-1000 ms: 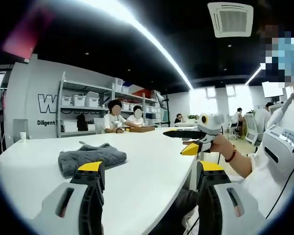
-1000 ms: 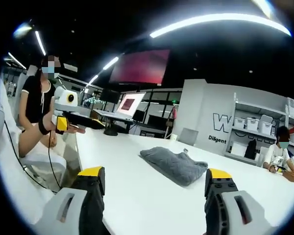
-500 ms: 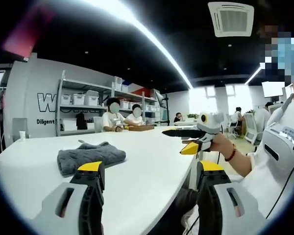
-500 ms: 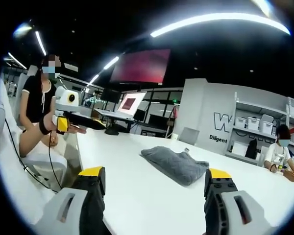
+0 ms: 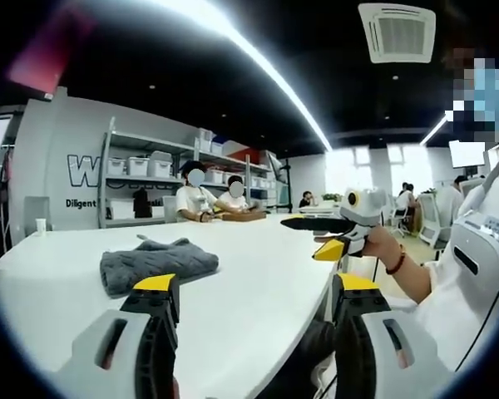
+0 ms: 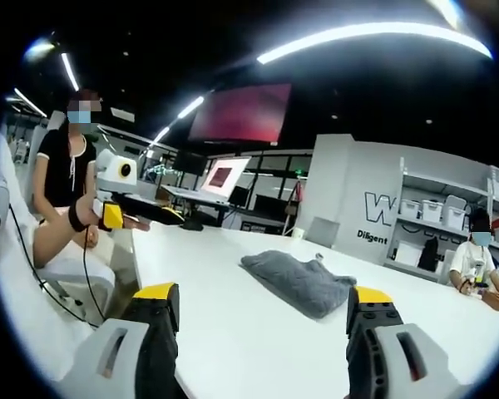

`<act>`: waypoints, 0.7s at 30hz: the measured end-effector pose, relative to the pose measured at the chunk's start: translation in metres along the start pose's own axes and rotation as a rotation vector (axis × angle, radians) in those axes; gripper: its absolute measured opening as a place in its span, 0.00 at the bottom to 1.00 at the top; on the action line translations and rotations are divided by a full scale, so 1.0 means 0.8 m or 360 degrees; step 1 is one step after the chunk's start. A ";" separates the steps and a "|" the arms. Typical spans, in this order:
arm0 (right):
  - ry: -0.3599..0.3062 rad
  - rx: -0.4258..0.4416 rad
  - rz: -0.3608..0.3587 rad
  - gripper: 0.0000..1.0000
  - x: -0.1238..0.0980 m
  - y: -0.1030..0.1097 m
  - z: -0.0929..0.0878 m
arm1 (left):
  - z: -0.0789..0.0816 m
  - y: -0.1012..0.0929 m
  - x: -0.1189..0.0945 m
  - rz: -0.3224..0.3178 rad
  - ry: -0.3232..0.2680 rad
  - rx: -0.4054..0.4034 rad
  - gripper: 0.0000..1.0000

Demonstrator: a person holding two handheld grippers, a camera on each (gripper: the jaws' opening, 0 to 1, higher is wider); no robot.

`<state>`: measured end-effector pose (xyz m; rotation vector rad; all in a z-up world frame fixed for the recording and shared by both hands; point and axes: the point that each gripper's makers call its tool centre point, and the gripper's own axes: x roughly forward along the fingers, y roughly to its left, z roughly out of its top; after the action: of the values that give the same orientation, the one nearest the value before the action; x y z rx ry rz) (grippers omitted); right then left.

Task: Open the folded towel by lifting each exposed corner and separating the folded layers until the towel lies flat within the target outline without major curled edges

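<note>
Reading the wall lettering (image 6: 374, 237), only a large "W" and smaller "Diligent" are legible beside the shelving (image 5: 141, 179). Grey folded towel (image 5: 156, 264) lies bunched on the white desk (image 5: 258, 266), long axis running across the left gripper view. Left gripper (image 5: 254, 299) and right gripper (image 6: 264, 306) both stand with jaws apart, holding nothing, well short of the towel
</note>
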<state>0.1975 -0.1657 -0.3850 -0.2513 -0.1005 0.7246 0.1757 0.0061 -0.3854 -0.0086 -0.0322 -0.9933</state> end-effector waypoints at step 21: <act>-0.0010 -0.0009 -0.0008 0.81 0.009 -0.004 0.012 | 0.007 0.023 0.005 0.0032 -0.0009 0.0013 0.73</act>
<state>0.2034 -0.1614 -0.3752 -0.2539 -0.1089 0.7204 0.1935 0.0132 -0.3793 -0.0043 -0.0416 -0.9728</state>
